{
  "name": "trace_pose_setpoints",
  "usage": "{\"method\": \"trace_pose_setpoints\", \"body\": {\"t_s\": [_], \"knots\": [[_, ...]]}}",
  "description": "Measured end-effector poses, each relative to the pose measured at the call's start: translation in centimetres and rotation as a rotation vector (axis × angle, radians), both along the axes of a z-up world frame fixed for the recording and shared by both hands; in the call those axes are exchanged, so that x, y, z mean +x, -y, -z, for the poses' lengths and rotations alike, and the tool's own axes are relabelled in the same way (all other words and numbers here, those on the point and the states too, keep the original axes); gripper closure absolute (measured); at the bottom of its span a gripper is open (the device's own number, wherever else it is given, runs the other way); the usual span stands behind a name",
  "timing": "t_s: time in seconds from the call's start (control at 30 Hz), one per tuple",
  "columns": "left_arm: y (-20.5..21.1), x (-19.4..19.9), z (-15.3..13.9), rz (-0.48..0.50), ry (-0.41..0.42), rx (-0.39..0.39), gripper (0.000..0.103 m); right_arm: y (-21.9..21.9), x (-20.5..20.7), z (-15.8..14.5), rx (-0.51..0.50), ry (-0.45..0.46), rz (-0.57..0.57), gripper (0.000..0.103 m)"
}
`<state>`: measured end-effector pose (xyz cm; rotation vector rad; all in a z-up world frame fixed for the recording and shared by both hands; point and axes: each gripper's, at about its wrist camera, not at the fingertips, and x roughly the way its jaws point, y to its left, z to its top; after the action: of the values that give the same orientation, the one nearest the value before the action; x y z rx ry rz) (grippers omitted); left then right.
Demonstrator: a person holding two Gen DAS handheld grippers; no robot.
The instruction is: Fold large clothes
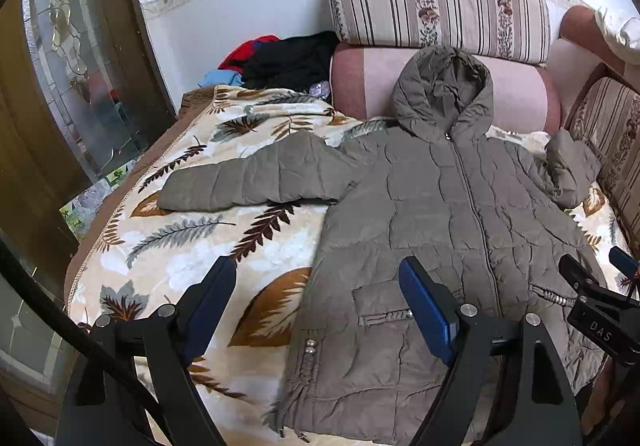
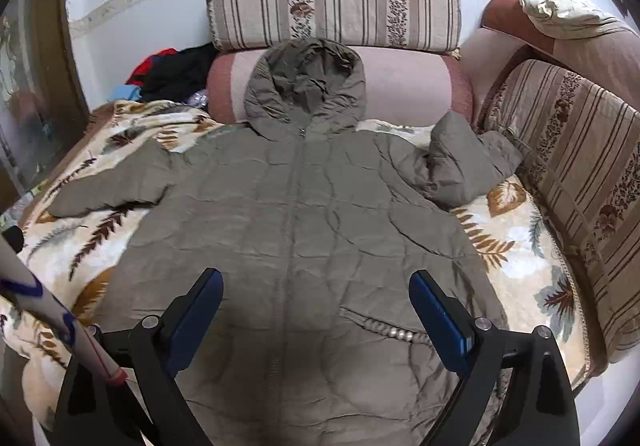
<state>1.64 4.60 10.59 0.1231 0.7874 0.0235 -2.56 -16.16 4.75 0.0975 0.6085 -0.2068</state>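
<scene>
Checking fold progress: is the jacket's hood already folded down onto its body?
No. The hood lies spread upward against the pink bolster, above the flat, zipped jacket.

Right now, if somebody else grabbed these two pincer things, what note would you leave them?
Left gripper: open, empty, hovering by the jacket's lower edge.
Right gripper: open, empty, above the jacket's lower front.
Padded jacket: spread front up and zipped on the leaf blanket, hood against the pink bolster, one sleeve stretched out, the other sleeve bunched.
Done: laid out.
Left: every fold.

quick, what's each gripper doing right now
Left gripper: open, holding nothing, over the jacket.
Right gripper: open, holding nothing.
</scene>
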Motion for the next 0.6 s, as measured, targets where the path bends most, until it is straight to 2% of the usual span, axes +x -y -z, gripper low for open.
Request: {"method": "trace_pose_setpoints", "body": {"t_s": [0.23, 0.6], "knots": [[0.4, 1.5, 1.6, 0.011, -0.039, -0.007, 0.020, 0.5, 1.6, 1.2, -0.012, -0.045, 0.014, 0.006], [-1.3, 2.8, 3.5, -0.019, -0.081, -0.026, 0.020, -1.5, 3.2, 2.4, -0.042, -0.097, -0.009, 0.006]]}}
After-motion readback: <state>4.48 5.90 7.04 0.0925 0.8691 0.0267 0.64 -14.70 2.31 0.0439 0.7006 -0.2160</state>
